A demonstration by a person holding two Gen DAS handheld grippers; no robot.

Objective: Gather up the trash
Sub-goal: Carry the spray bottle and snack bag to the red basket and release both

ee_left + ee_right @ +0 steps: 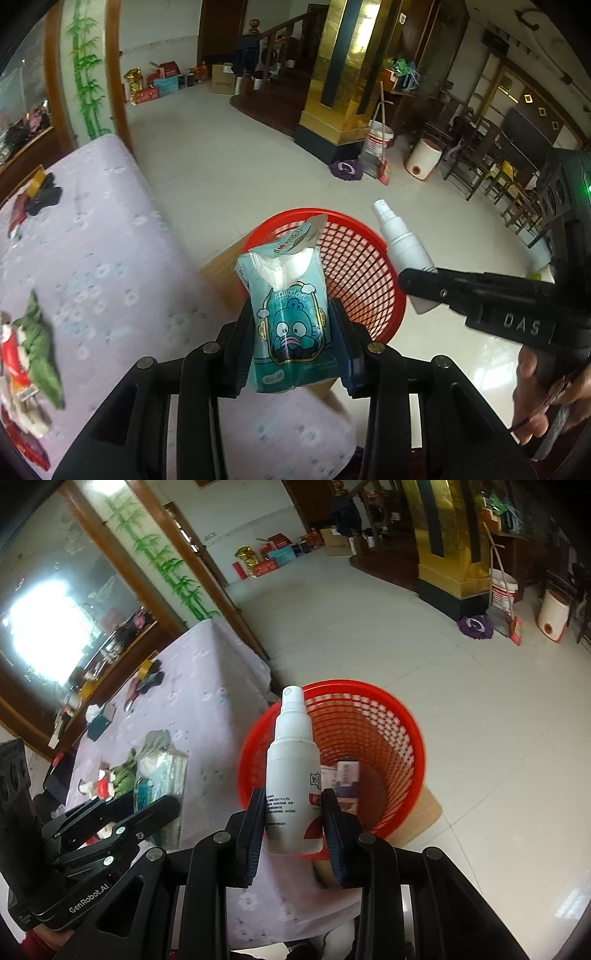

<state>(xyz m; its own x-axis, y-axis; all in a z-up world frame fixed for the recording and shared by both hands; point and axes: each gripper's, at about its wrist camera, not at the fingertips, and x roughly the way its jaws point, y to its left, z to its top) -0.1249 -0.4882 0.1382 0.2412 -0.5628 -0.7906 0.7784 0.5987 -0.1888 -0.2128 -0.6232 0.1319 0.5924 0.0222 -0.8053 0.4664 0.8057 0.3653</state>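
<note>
My left gripper (293,345) was clenched on a teal tissue pack (290,314), which stood upright between the pads, its torn top showing white tissue, held above the table (92,229) edge and just before the red basket (354,266). My right gripper (293,830) was clenched on a white spray bottle (293,775), nozzle up, held over the near rim of the same basket (391,716). Inside the basket lay 1 small box (345,777). The basket stood on a cardboard sheet (424,812) on the tiled floor (480,701), just beside the table (207,709). On the lilac tablecloth lay a green cloth (42,347) and other scattered litter.
</note>
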